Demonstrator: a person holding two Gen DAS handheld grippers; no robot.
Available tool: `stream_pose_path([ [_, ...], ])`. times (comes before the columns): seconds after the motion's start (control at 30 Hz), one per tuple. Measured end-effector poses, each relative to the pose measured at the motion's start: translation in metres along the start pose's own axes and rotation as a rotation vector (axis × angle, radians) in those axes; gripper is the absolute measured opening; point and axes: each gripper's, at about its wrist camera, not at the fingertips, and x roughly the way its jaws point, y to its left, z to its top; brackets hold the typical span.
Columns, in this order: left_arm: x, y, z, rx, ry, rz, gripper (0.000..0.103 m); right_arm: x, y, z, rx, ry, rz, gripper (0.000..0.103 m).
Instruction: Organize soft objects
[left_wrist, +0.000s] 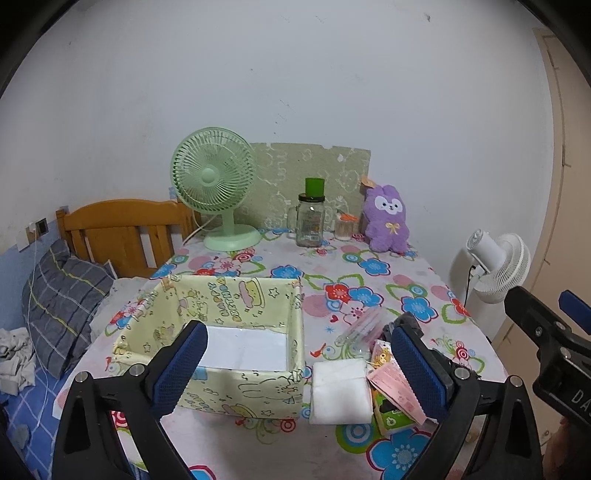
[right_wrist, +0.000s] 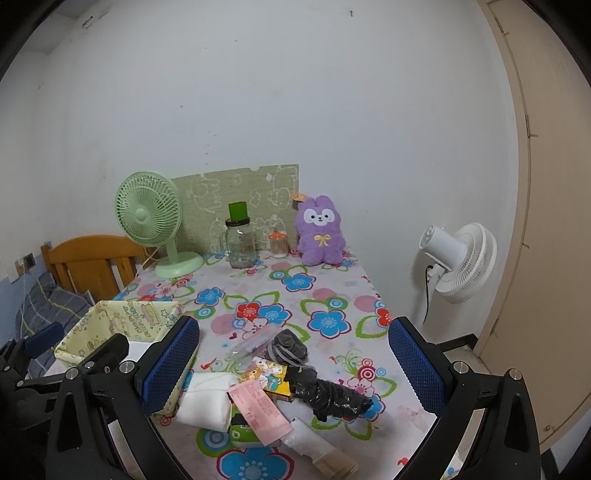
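Yellow fabric box (left_wrist: 236, 332) sits empty on the tabletop (right_wrist: 332, 295) beside the heaped soft items (right_wrist: 266, 387), both the left gripper (left_wrist: 295, 365) and right gripper (right_wrist: 293, 365) wide and empty, so a careless grab could likely drag neighbouring pieces off the edge.

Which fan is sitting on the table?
The green fan, standing at the table's back left by the glass jar. The white fan stands off the table, to its right.
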Motion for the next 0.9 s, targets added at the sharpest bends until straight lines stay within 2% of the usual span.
stream_pose_path([
  [0.33, 0.015, -0.024, -0.02, 0.04, 0.043, -0.061, 0.099, 0.016, -0.003, -0.011, -0.022, 0.014, 0.01, 0.103],
  [0.5, 0.022, -0.037, -0.036, 0.075, 0.066, -0.081, 0.099, 0.03, -0.006, -0.027, -0.024, 0.051, 0.019, 0.101],
  [0.9, 0.054, -0.049, -0.066, 0.106, 0.191, -0.103, 0.096, 0.055, -0.013, -0.062, -0.012, 0.141, 0.055, 0.098],
])
